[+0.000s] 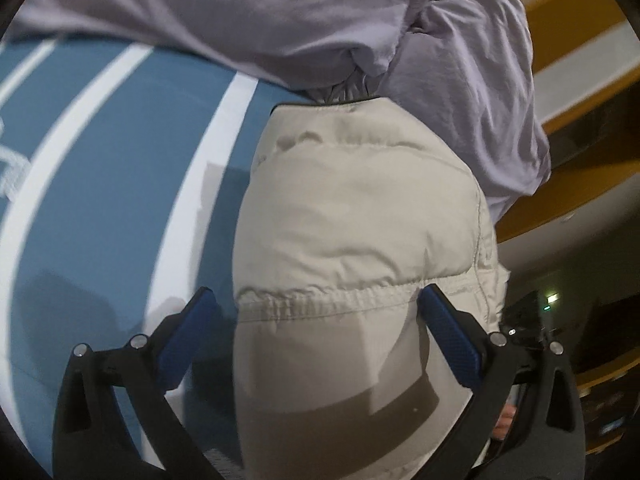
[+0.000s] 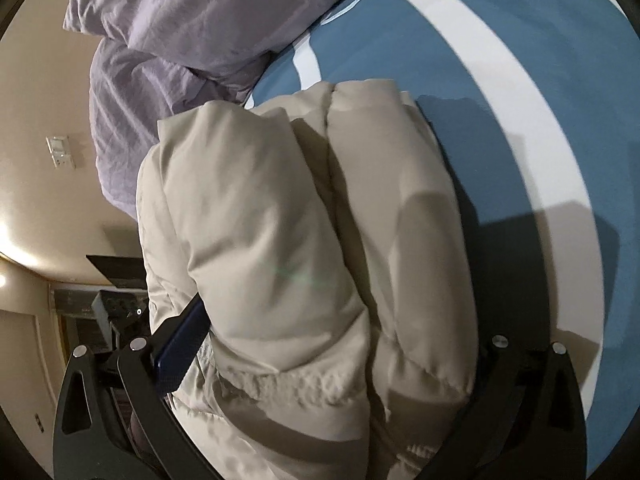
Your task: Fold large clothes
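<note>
Beige jacket [image 1: 360, 240], one, puffy, fills both wrist views, lying on the one blue-and-white striped bed [image 1: 120, 160]. One lilac cloth [image 1: 280, 12] touches its far end. Left gripper [image 1: 320, 308] fingers stand wide with the jacket between them; right gripper [image 2: 340, 344] fingers likewise straddle its bulk, one hidden.

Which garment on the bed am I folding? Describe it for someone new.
Start at the blue bedspread with white stripes. A crumpled lilac sheet lies at its far end. In front of it lies the jacket: beige, puffy, quilted, with an elastic hem.
</note>
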`<state>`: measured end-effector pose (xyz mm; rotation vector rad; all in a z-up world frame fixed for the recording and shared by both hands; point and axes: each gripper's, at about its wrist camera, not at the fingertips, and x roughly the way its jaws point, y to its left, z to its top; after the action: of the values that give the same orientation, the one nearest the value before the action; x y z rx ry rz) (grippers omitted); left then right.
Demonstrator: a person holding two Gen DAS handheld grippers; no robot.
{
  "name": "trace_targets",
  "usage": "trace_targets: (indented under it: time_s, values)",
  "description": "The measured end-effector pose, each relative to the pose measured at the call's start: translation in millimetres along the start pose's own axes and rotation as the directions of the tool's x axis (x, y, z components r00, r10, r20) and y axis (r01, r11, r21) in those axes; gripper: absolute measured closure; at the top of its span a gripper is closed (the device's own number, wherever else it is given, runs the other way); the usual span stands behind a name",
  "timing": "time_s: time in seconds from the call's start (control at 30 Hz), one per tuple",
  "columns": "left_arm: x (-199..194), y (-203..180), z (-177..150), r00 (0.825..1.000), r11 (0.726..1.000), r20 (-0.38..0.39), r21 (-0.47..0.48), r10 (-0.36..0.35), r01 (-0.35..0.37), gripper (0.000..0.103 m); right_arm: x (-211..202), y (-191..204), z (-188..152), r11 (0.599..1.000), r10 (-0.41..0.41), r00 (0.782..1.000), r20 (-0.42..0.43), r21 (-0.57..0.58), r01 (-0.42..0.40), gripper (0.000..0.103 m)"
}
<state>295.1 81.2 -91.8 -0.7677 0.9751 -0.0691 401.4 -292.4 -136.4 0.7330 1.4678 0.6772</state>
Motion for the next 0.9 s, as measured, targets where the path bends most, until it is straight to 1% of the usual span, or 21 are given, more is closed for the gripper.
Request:
trace_targets:
  time_s: [0.13, 0.2, 0.3, 0.37, 0.4, 0.43, 0.47, 0.5, 0.53, 0.57, 0.67, 0.77, 0.9]
  values:
    - [9.7, 11.0, -1.6, 0.996, 0.994, -0.016, -0.072, -0.087, 0.086, 0.002, 3.8, -0.1, 3.4, 1.0, 0.028, 0.999, -0.019, -0.009, -0.028, 0.001]
    - [14.2, 14.7, -1.9, 0.991, 0.986, -0.027, -0.112, -0.131, 0.128, 0.002, 6.0, -0.5, 4.3, 0.999, 0.043, 0.999, -0.026, -0.015, -0.043, 0.001]
    - [16.8, 14.9, -1.1, 0.988, 0.979, -0.027, -0.136, -0.154, 0.149, 0.002, 8.6, -2.1, 4.5, 0.997, 0.08, 0.996, -0.031, -0.011, -0.081, 0.001]
    - [16.0, 13.8, 0.4, 0.986, 0.977, -0.028, -0.144, -0.165, 0.16, 0.007, 10.1, -2.0, 4.0, 0.994, 0.106, 0.994, -0.033, -0.009, -0.106, 0.002]
    - [13.6, 13.4, 2.0, 0.985, 0.975, -0.024, -0.145, -0.173, 0.168, 0.012, 10.0, -1.6, 3.9, 0.993, 0.12, 0.992, -0.027, -0.007, -0.12, 0.004]
    - [11.5, 13.6, 4.1, 0.984, 0.974, -0.02, -0.145, -0.176, 0.172, 0.017, 9.3, -1.8, 4.1, 0.99, 0.138, 0.99, -0.023, -0.001, -0.138, 0.011]
    - [8.4, 13.1, 7.8, 0.984, 0.974, -0.013, -0.145, -0.179, 0.175, 0.019, 9.4, -1.2, 5.0, 0.988, 0.156, 0.987, -0.019, 0.002, -0.156, 0.018]
    - [5.2, 12.7, 12.5, 0.984, 0.973, -0.005, -0.146, -0.179, 0.177, 0.023, 9.9, 0.1, 6.3, 0.986, 0.169, 0.985, -0.017, 0.004, -0.169, 0.021]
    - [2.2, 12.3, 17.3, 0.984, 0.974, 0.003, -0.145, -0.176, 0.175, 0.026, 11.5, 3.4, 8.6, 0.982, 0.188, 0.982, -0.016, 0.003, -0.187, 0.026]
    - [-0.5, 12.6, 21.6, 0.985, 0.975, 0.01, -0.142, -0.172, 0.171, 0.026, 13.3, 6.4, 10.3, 0.98, 0.197, 0.98, -0.017, 0.0, -0.197, 0.029]
    - [-11.2, 12.2, 41.1, 0.987, 0.98, 0.045, -0.126, -0.152, 0.156, 0.029, 24.3, 21.8, 21.0, 0.975, 0.223, 0.975, -0.022, -0.01, -0.223, 0.033]
    - [-21.0, 15.8, 61.1, 0.989, 0.984, 0.075, -0.115, -0.129, 0.137, 0.029, 34.1, 37.7, 33.3, 0.97, 0.239, 0.971, -0.027, -0.028, -0.24, 0.035]
    - [-29.7, 23.3, 82.0, 0.99, 0.987, 0.106, -0.115, -0.097, 0.109, 0.029, 50.5, 62.5, 53.4, 0.968, 0.241, 0.97, -0.035, -0.06, -0.243, 0.036]
